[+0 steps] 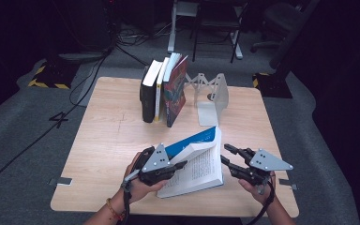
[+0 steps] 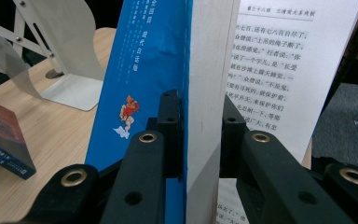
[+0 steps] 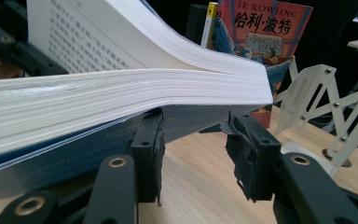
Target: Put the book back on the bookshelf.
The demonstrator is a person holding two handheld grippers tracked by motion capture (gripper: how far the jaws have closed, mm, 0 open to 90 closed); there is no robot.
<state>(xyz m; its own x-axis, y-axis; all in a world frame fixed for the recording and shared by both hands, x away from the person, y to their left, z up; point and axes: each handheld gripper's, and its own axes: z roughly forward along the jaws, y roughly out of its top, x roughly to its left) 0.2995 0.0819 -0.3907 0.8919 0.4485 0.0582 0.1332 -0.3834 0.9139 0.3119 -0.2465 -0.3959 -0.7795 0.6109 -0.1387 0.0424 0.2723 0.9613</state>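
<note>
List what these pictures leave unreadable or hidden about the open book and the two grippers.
- Open book: page text too small in the high view; its front cover faces down.
- Left gripper: the page block it clamps hides its pads' inner faces in the left gripper view.
- Right gripper: the book's overhanging pages cover its jaw tips in the right gripper view, so contact is unclear.
- Standing books: spines unreadable, facing away.

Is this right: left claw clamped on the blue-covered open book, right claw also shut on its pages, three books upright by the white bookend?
One thing is off. The right claw is open, not shut on the pages: the right gripper view shows its jaws apart below the open book. The left claw does clamp the cover and pages, and the three books stand by the white bookend.
</note>
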